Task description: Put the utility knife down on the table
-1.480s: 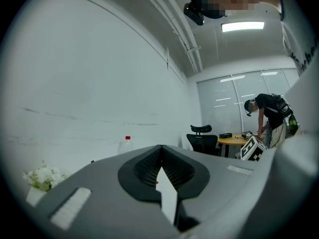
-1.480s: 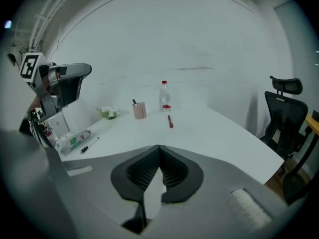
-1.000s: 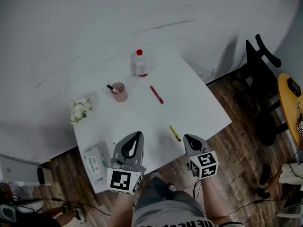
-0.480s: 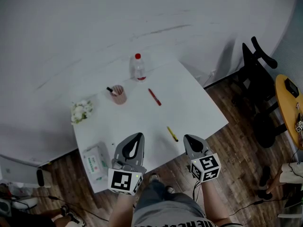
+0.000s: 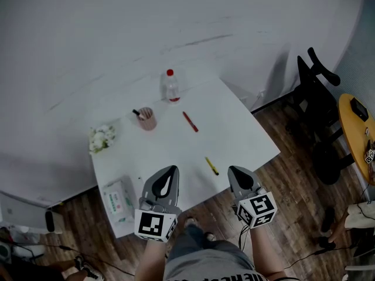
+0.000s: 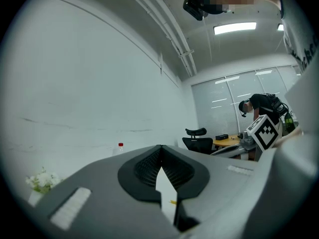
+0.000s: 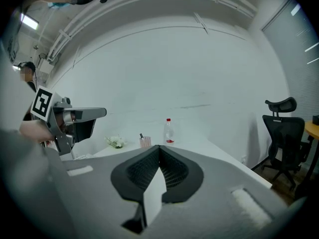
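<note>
White tabletop (image 5: 246,133): square and mostly bare; I stand at its near corner with both grippers held off the edge, above the wooden floor (image 5: 293,180).
Yellow tool (image 5: 211,165): slim and flat on the table near the near edge, touching nothing. I take it for the utility knife, though it is too small to be sure.
Red stick (image 5: 190,122): lies further in, well apart from the yellow one; it could be a pen or another cutter, I cannot tell.
My left gripper (image 5: 169,170): jaws closed tip to tip with nothing between them; its own view shows only bare table through the gap behind the tips.
My right gripper (image 5: 235,171): jaws likewise pressed together and empty, with the yellow tool just ahead and a little to its left.
Other things: a clear bottle with a red cap (image 5: 170,86) at the far corner, a pink cup (image 5: 146,118) with a pen in it, a small bunch of white flowers (image 5: 101,138) and a tissue pack (image 5: 119,200) along the left side.
Step in hand: neither gripper holds anything and the knife rests on the table, so I judge the put-down is done.
Next move: little is called for; I would keep both grippers clear of the table edge so as not to nudge the knife.
</note>
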Action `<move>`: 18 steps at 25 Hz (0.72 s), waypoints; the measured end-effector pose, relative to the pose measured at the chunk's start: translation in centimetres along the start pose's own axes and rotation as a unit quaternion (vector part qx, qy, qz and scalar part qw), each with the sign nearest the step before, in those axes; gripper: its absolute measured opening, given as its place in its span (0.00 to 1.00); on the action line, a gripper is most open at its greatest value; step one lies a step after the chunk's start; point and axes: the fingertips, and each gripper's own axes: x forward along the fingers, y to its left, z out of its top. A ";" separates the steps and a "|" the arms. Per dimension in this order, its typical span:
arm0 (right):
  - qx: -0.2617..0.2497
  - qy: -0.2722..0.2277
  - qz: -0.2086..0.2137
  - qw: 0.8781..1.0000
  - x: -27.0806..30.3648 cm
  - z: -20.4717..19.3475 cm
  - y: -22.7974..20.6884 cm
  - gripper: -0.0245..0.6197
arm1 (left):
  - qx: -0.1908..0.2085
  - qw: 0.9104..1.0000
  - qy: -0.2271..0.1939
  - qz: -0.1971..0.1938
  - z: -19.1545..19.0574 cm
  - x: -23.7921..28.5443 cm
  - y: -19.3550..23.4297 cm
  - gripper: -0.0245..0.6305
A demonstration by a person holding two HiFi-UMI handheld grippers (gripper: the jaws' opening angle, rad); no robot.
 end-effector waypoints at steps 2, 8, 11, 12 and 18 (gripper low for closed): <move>0.000 -0.006 -0.001 1.000 -0.3 0.4 0.1 0.04 | 0.000 1.000 -0.002 0.000 0.0 -0.2 -0.1 0.06; -0.003 -0.022 -0.002 1.000 -1.1 1.5 0.2 0.04 | 0.001 1.000 -0.005 -0.001 0.3 -0.5 -0.6 0.06; -0.006 -0.032 -0.001 0.999 -1.7 2.1 0.4 0.04 | 0.001 1.000 -0.006 -0.002 0.5 -0.7 -0.9 0.06; -0.006 -0.036 0.000 0.999 -1.9 2.2 0.5 0.04 | 0.001 1.000 -0.007 -0.002 0.4 -0.7 -1.0 0.06; -0.013 -0.054 0.001 0.998 -2.8 3.2 0.9 0.04 | 0.002 1.000 -0.008 -0.004 0.4 -1.1 -1.5 0.06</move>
